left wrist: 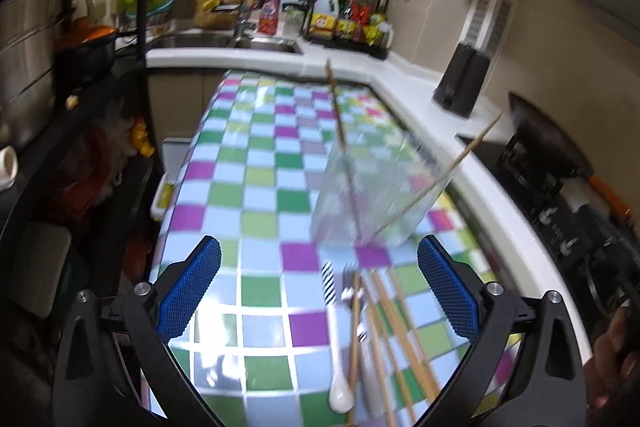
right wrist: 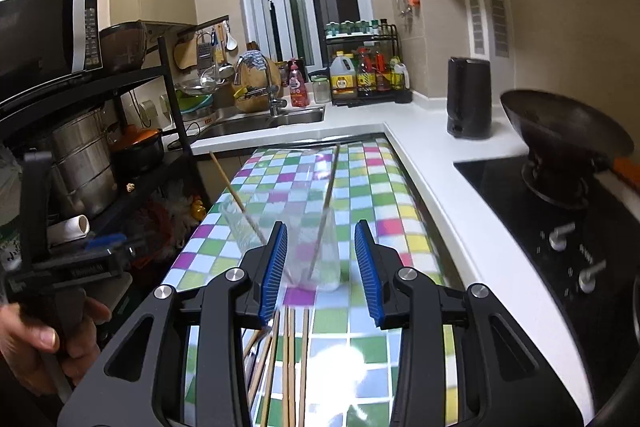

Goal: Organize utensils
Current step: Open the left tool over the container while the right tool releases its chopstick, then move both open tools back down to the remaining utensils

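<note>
A clear cup (left wrist: pixel 360 199) stands on the checkered tablecloth (left wrist: pixel 256 187) with two chopsticks (left wrist: pixel 340 131) leaning out of it. Just short of it, my left gripper (left wrist: pixel 320 251) is open wide with nothing between its blue pads. Under that gripper lie a white spoon (left wrist: pixel 338 367), a fork (left wrist: pixel 351 283) and several wooden chopsticks (left wrist: pixel 400 339). In the right wrist view, my right gripper (right wrist: pixel 321 231) is partly open and the cup (right wrist: pixel 316 251) stands just beyond its tips, untouched. Loose chopsticks (right wrist: pixel 292 367) lie beneath its fingers.
A white counter (right wrist: pixel 424 163) borders the table's right side, with a black canister (right wrist: pixel 468 99), a wok (right wrist: pixel 560 135) on the stove and a bottle rack (right wrist: pixel 360 75). The sink (right wrist: pixel 272 119) is at the back. A black shelf with pots (right wrist: pixel 80 163) stands at left, near a hand (right wrist: pixel 44 339).
</note>
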